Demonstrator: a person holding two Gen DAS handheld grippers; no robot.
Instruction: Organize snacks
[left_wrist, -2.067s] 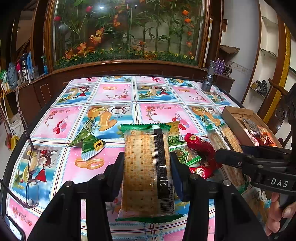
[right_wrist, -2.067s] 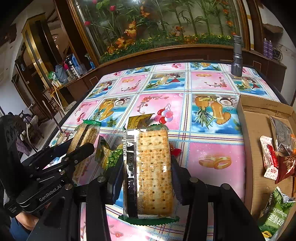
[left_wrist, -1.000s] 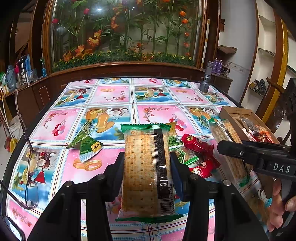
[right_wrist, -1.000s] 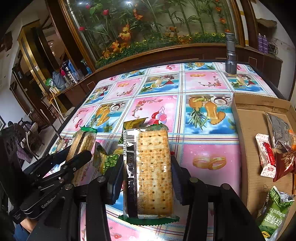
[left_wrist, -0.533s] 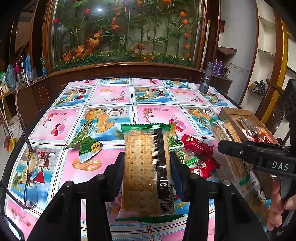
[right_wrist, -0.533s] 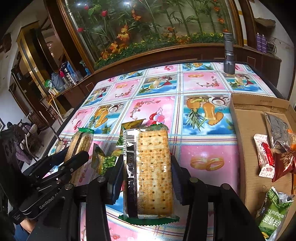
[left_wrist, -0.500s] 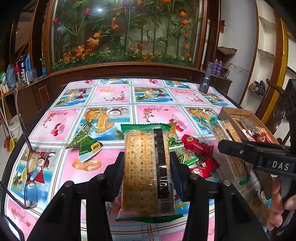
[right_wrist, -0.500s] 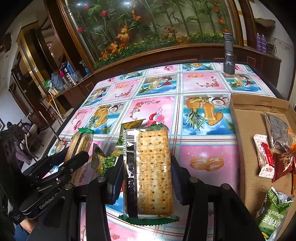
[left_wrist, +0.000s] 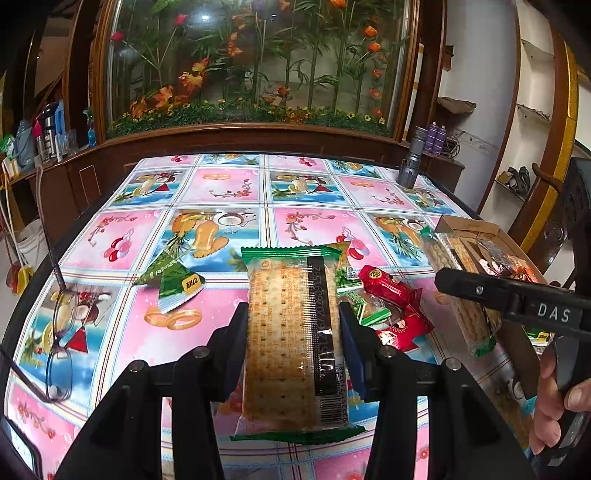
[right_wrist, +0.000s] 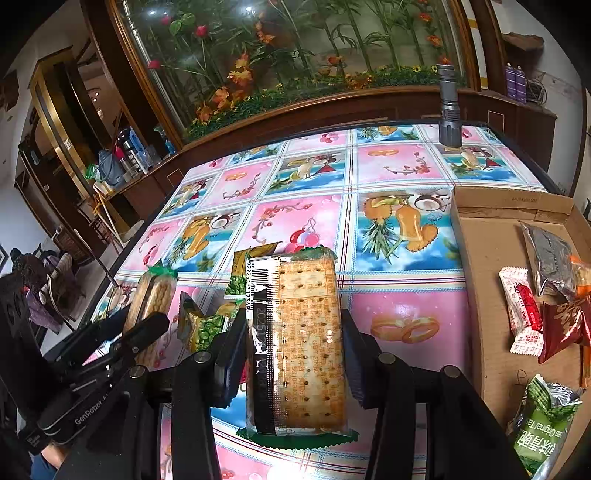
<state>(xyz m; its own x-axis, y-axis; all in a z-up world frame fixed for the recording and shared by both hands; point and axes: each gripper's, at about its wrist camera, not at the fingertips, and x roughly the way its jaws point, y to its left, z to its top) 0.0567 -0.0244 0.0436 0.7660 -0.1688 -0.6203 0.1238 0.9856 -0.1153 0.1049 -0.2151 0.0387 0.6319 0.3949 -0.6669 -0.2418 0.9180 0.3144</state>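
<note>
My left gripper (left_wrist: 291, 328) is shut on a clear cracker pack with green ends (left_wrist: 284, 343), held above the table. My right gripper (right_wrist: 293, 332) is shut on a second cracker pack (right_wrist: 306, 343), also lifted. In the left wrist view the right gripper's cracker pack (left_wrist: 461, 295) shows edge-on at the right, beside the cardboard box (left_wrist: 465, 227). In the right wrist view the left gripper's pack (right_wrist: 151, 295) shows at the left. On the table lie a red snack bag (left_wrist: 395, 291), green pea packets (right_wrist: 210, 326) and a small green packet (left_wrist: 177, 284).
The cardboard box (right_wrist: 484, 288) at the right holds several snack bags, among them a green one (right_wrist: 543, 421) and a red-and-white one (right_wrist: 522, 310). Eyeglasses (left_wrist: 59, 332) lie at the table's left edge. A grey flashlight (right_wrist: 448, 110) stands at the far right. A hand (left_wrist: 554, 406) grips the right handle.
Over about two seconds both views drifted slightly; the right gripper with its cracker pack shifted a little toward the box. In the last half second nothing visibly moved.
</note>
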